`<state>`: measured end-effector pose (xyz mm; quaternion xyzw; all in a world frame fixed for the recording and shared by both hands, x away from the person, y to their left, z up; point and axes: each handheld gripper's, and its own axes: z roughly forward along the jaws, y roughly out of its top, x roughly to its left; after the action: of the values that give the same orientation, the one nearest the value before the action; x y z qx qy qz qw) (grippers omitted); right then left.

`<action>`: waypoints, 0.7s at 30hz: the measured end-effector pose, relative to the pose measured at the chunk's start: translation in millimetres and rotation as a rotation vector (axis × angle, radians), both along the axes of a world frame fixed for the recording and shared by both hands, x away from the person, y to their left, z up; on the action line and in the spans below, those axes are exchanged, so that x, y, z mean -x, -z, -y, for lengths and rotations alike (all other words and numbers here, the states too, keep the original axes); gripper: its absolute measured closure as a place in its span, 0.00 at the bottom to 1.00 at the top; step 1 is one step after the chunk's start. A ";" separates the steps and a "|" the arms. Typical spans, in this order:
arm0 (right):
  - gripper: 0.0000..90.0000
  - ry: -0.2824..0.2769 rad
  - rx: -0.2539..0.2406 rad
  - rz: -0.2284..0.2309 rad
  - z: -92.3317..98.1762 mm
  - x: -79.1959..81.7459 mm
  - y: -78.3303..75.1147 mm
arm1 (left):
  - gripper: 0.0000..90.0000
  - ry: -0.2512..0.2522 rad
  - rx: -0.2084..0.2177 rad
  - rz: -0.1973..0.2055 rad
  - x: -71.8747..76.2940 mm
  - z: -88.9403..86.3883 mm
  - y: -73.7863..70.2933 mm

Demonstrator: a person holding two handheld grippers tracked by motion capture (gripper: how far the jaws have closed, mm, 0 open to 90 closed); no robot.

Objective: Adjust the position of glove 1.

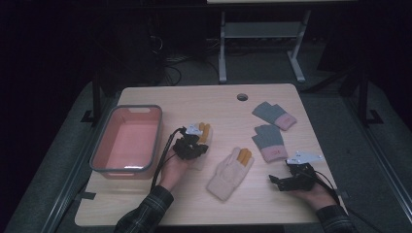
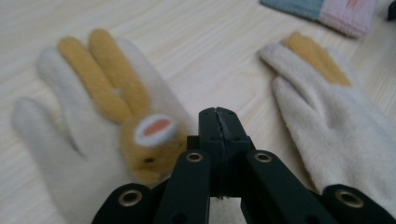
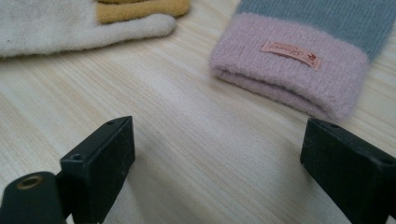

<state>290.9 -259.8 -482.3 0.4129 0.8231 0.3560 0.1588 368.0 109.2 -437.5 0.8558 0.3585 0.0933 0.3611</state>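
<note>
Two cream gloves with orange fingers lie mid-table. My left gripper hovers over the left cream glove. In the left gripper view its jaws are shut tip to tip beside that glove's rabbit face, with nothing visible between them. The second cream glove lies to the right. Two grey gloves with pink cuffs lie farther right. My right gripper rests near the front right edge, open wide, facing the nearer pink cuff, its jaws apart over bare wood.
A pink basin with a grey rim stands at the table's left side, close to the left hand. A round cable hole sits near the far edge. Bare wood runs along the front of the table.
</note>
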 end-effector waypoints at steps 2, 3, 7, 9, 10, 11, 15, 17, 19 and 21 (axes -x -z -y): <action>0.11 0.000 0.000 0.000 0.0 0.0 0.0 | 0.99 0.004 -0.023 0.002 1.6 1.9 3.0; 0.11 0.001 0.000 0.000 0.0 0.0 0.0 | 0.99 0.000 -0.060 0.000 2.9 3.8 8.0; 0.11 -0.001 0.000 0.000 0.1 -0.1 0.0 | 0.99 -0.004 -0.074 -0.010 3.5 4.6 14.5; 0.11 0.000 0.000 0.000 0.0 0.0 0.0 | 0.99 0.004 -0.093 -0.018 5.7 5.9 18.3; 0.11 0.000 0.000 0.000 0.0 0.0 0.0 | 0.99 0.009 -0.103 -0.019 6.6 5.5 18.4; 0.11 0.000 0.000 0.000 0.0 0.0 0.0 | 0.99 0.013 -0.107 -0.019 8.6 4.7 19.3; 0.11 0.003 0.000 -0.002 -0.1 0.2 -0.1 | 0.99 0.014 -0.129 -0.024 16.0 -3.9 18.7; 0.11 0.002 -0.001 -0.003 -0.1 0.2 -0.1 | 0.99 0.011 -0.137 -0.025 18.2 -8.1 17.9; 0.11 0.003 -0.001 -0.004 -0.1 0.3 -0.1 | 0.99 -0.002 -0.144 -0.033 24.5 -18.1 16.1; 0.11 0.002 -0.001 -0.003 -0.1 0.2 -0.1 | 0.99 -0.001 -0.155 -0.031 28.0 -23.5 14.4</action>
<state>290.7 -259.6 -482.2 0.4146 0.8227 0.3556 0.1575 340.0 132.8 -451.9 0.8823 0.3563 0.1076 0.2881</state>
